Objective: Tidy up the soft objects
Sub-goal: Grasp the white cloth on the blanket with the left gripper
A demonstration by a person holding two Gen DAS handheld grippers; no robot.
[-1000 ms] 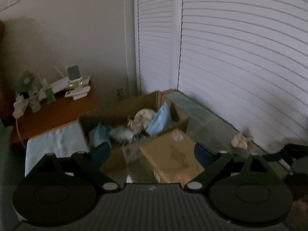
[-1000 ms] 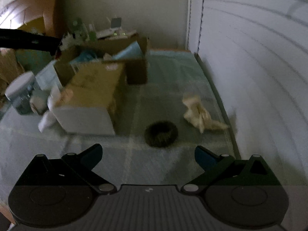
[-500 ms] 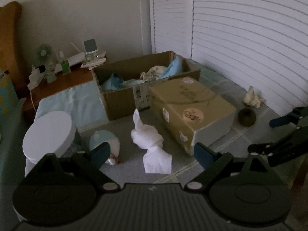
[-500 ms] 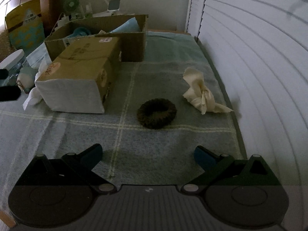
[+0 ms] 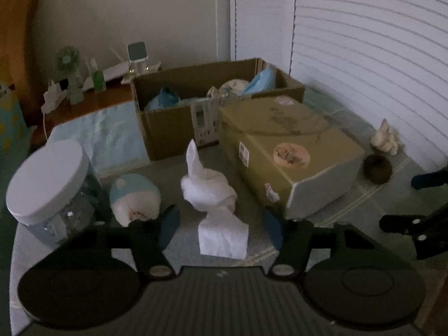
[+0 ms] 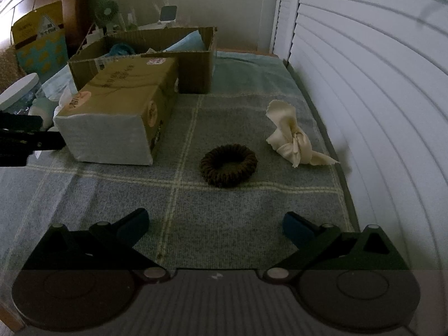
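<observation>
A white knotted cloth [image 5: 210, 193] lies on the grey checked mat [image 6: 224, 224], and its lower end sits between the jaws of my left gripper [image 5: 221, 228]. The jaws are closing, and a gap still shows on both sides of the cloth. My right gripper [image 6: 215, 224] hovers open over the mat with nothing in it. Ahead of it lie a brown scrunchie [image 6: 228, 165] and a cream knotted cloth [image 6: 294, 140]. An open cardboard box [image 5: 168, 128] at the back holds blue and pale soft items.
A closed brown carton [image 5: 288, 140] stands between the two grippers. Left of the white cloth are a clear jar with a white lid [image 5: 44, 179] and a small blue-and-white soft roll [image 5: 134, 198]. White slatted doors [image 6: 378, 84] line the mat's right edge.
The left gripper has come down toward the white cloth and its jaws have narrowed around it. The right gripper has barely moved over the last half second.
</observation>
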